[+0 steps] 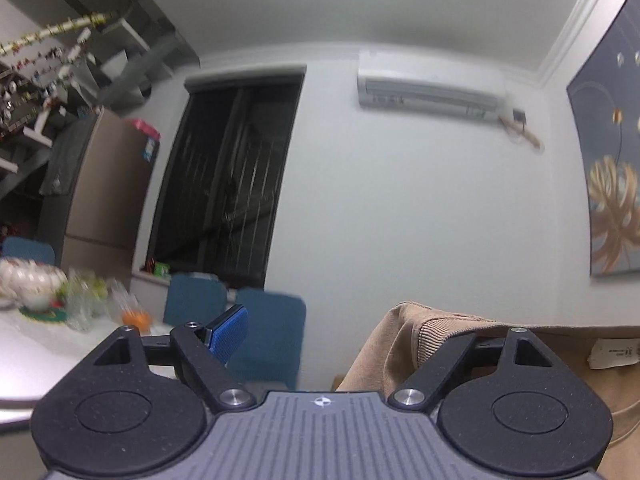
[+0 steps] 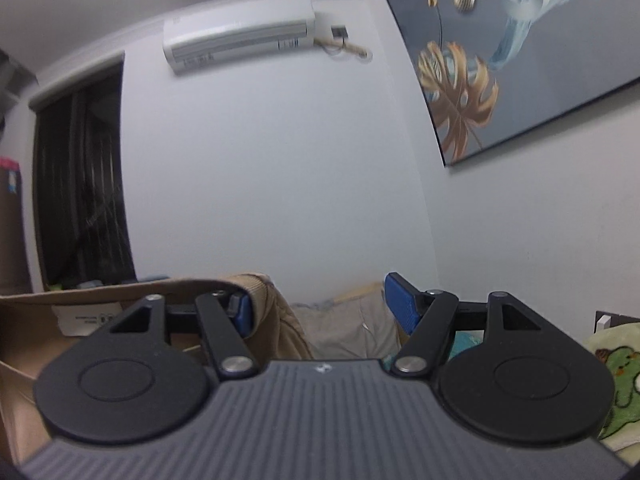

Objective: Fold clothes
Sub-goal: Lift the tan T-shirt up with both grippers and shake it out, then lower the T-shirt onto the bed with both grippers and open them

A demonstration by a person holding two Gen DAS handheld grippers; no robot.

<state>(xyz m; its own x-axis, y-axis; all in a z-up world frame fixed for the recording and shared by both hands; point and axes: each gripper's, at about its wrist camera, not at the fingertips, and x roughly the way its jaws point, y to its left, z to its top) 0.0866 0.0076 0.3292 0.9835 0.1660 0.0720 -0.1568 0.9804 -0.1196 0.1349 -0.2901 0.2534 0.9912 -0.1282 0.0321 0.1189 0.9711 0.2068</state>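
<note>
Holding up a tan garment [image 1: 440, 344] between both tools was the step we judged to be in hand: it hung in the air, ribbed collar edge and white label [image 1: 612, 353] at the top, stretched across toward each camera. The left gripper [image 1: 356, 340] had its fingers spread wide; one blue pad [image 1: 230, 332] stood free, the other was hidden behind the cloth, so we could not tell whether it truly pinched anything. The right gripper [image 2: 320, 308] looked the same: fingers wide apart, one pad [image 2: 242, 314] against the collar, the other [image 2: 402, 304] bare.

Next move, we judged, called for laying the garment flat, though no worktop showed below it.

Around us: blue chairs [image 1: 264, 336], a cluttered table [image 1: 48, 344] far left, grey cloth [image 2: 348, 328] behind, a green plush blanket [image 2: 616, 384] right. Nothing blocked the garment directly.
</note>
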